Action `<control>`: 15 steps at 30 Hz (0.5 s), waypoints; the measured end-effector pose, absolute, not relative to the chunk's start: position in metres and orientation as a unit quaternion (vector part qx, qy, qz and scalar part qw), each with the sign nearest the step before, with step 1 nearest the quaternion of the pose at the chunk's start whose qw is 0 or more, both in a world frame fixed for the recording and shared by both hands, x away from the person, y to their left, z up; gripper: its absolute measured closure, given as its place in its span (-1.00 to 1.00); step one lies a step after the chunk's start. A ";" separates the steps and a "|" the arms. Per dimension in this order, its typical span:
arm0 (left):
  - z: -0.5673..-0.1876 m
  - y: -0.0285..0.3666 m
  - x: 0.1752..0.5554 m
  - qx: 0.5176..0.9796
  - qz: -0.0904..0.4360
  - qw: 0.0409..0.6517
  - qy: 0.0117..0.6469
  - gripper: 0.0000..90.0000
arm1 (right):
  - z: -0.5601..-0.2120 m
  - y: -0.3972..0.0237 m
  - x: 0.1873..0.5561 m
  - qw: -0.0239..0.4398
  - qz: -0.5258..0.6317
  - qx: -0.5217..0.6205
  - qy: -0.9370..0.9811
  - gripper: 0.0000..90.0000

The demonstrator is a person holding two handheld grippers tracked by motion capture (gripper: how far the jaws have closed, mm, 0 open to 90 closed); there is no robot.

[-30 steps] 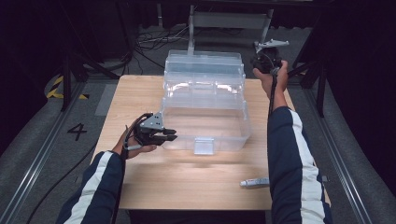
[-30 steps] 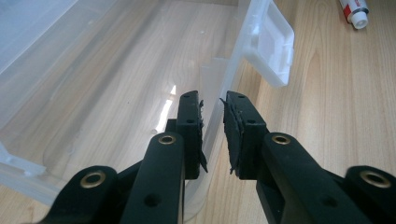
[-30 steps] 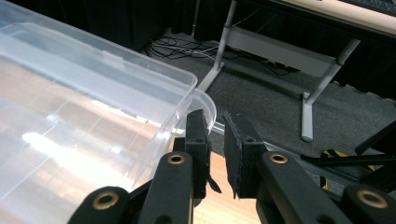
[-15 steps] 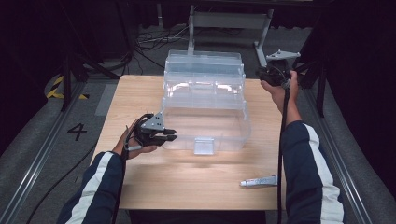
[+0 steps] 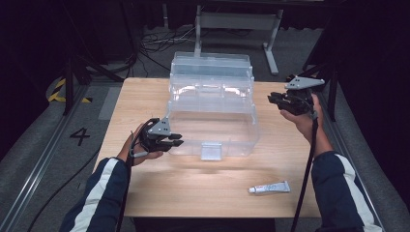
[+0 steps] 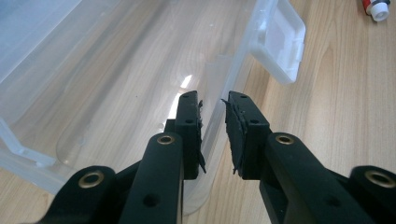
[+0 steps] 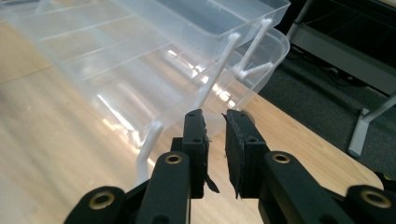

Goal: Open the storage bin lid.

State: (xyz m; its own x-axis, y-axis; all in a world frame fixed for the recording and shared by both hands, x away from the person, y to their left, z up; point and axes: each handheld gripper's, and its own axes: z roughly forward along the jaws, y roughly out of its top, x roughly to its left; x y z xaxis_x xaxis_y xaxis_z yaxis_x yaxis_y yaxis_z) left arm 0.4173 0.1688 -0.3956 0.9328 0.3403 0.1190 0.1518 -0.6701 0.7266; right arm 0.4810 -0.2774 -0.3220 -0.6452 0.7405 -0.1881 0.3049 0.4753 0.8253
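Observation:
A clear plastic toolbox (image 5: 212, 116) stands open in the middle of the wooden table (image 5: 145, 96), its trays (image 7: 140, 46) stepped up toward the far side on thin arms. My left gripper (image 5: 176, 140) is at the box's near left corner. In the left gripper view, my left gripper (image 6: 213, 100) is shut on the thin front wall (image 6: 212, 79), which runs between its pads. My right gripper (image 5: 271, 98) hangs in the air right of the box. In the right gripper view, my right gripper (image 7: 215, 116) points at the tray arms, slightly open and holding nothing.
A small white tube (image 5: 269, 187) with a red-and-white cap end (image 6: 376, 7) lies on the table near the front right. The box's front latch (image 5: 211, 151) sticks out toward the near edge. A metal stand (image 5: 237, 21) and cables sit on the floor behind the table.
My right gripper has moved from the box's far right corner out to the right and nearer, away from the box. The right forearm has shifted off the tube. The left gripper has stayed put.

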 end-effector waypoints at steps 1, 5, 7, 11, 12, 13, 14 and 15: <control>-0.396 0.169 0.417 0.905 0.123 0.383 0.136 0.68 | -0.324 -0.279 0.476 0.269 0.399 0.316 0.818 0.73; -0.395 0.168 0.416 0.905 0.129 0.381 0.138 0.67 | -0.336 -0.281 0.452 0.251 0.398 0.293 0.833 0.72; -0.395 0.168 0.416 0.905 0.130 0.380 0.138 0.67 | -0.344 -0.282 0.439 0.241 0.395 0.278 0.842 0.71; -0.395 0.168 0.416 0.906 0.131 0.378 0.137 0.67 | -0.358 -0.284 0.420 0.214 0.401 0.265 0.850 0.71; -0.395 0.168 0.415 0.906 0.133 0.378 0.139 0.67 | -0.365 -0.284 0.410 0.207 0.390 0.254 0.861 0.70; -0.395 0.168 0.415 0.905 0.132 0.378 0.140 0.67 | -0.369 -0.285 0.405 0.199 0.390 0.249 0.864 0.70; -0.395 0.168 0.415 0.905 0.129 0.379 0.143 0.67 | -0.371 -0.285 0.402 0.193 0.391 0.244 0.867 0.70; -0.395 0.168 0.415 0.905 0.129 0.379 0.143 0.67 | -0.371 -0.285 0.402 0.193 0.391 0.244 0.867 0.70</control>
